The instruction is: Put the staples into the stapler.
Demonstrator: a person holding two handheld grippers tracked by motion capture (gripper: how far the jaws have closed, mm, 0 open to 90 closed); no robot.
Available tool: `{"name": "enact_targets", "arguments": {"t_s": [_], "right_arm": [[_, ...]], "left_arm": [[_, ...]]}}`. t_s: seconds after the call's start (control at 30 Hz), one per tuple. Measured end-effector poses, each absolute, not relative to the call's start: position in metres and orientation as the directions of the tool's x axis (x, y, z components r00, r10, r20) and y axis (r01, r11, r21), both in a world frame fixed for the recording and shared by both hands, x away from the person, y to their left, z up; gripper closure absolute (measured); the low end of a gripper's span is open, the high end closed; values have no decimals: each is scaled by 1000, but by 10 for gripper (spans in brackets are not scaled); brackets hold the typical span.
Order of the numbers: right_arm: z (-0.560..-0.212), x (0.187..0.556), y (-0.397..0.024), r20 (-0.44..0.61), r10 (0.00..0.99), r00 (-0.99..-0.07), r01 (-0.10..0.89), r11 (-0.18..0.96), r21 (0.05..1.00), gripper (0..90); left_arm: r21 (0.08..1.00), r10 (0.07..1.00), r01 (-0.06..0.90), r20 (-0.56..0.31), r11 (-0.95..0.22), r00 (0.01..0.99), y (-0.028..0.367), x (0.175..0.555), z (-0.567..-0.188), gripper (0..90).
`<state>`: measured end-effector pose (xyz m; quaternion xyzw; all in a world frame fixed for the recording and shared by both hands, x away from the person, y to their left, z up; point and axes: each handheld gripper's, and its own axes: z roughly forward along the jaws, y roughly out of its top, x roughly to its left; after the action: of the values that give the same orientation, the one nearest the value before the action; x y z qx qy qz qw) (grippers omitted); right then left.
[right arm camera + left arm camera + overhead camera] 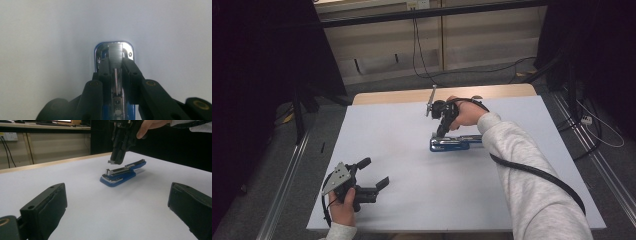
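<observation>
A blue stapler [454, 143] lies opened flat on the white table [422, 200], right of centre. My right gripper [439, 132] points down at its near end, shut on a grey strip of staples [116, 52]. In the left gripper view the strip [111, 162] hangs a little above the stapler's [120, 173] metal channel. The right gripper view looks straight down on the stapler's chrome end [128, 50], with the strip between the jaws. My left gripper [374, 172] rests near the table's front left, open and holding nothing, its jaws [117, 195] wide apart.
A wooden strip [387, 96] borders the table's far edge. Black cables [422, 60] hang down the back wall and run along the floor. Metal rails [287, 185] flank the table on both sides. Dark curtains stand at the left and right.
</observation>
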<state>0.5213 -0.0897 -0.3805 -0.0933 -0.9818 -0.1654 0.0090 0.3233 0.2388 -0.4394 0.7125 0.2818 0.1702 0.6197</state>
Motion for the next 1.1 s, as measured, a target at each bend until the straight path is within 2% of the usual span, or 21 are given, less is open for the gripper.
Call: {"name": "enact_targets", "arguments": {"t_s": [1.1], "right_arm": [[-396,524,-88,64,182,-981,193,936,296,789]], "left_arm": [[976,607,200,-108,-86,787,238,324,-440,25]]}}
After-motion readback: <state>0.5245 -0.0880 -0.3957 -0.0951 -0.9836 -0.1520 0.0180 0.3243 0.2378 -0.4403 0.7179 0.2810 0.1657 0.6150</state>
